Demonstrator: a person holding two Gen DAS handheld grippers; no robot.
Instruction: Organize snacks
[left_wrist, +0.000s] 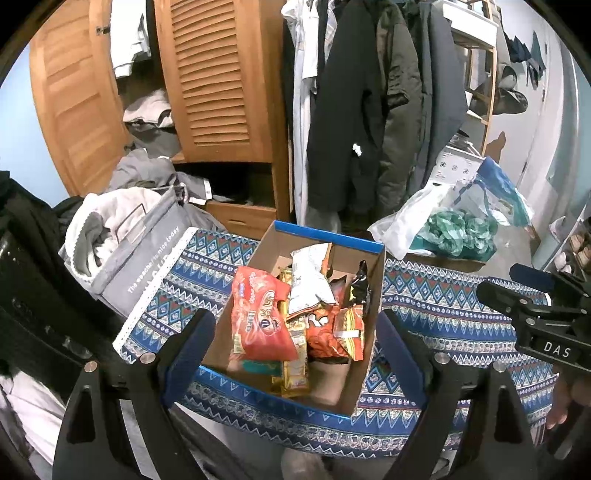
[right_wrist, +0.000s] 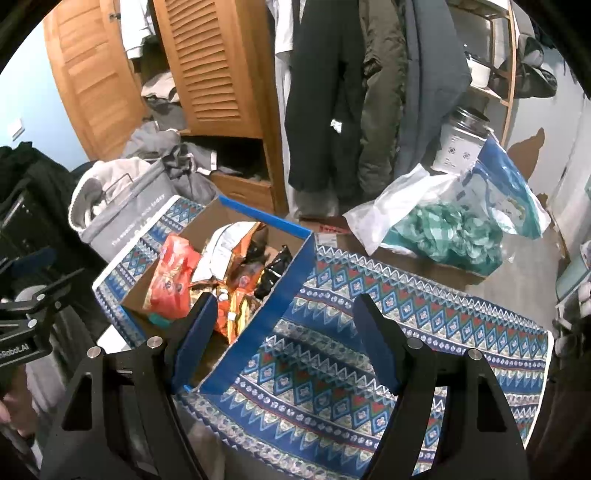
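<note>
A blue-edged cardboard box (left_wrist: 328, 234) sits on a blue patterned tablecloth (left_wrist: 443, 306). It holds several snack packs: a red-orange bag (left_wrist: 258, 314), a white-silver bag (left_wrist: 308, 280), gold bars (left_wrist: 295, 365) and orange packs (left_wrist: 332, 328). My left gripper (left_wrist: 295, 339) is open and empty, held above the box's near side. My right gripper (right_wrist: 284, 325) is open and empty, over the box's right wall (right_wrist: 266, 310) and the cloth (right_wrist: 369, 369). The box (right_wrist: 266, 218) and the red bag (right_wrist: 171, 280) show in the right wrist view too. The right gripper's body (left_wrist: 546, 317) shows at the right of the left wrist view.
A grey fabric laundry bin (left_wrist: 140, 243) stands left of the box. White and blue plastic bags (left_wrist: 461, 221) lie at the back right. Hanging coats (left_wrist: 369, 110) and a wooden louvred wardrobe (left_wrist: 218, 81) stand behind the table.
</note>
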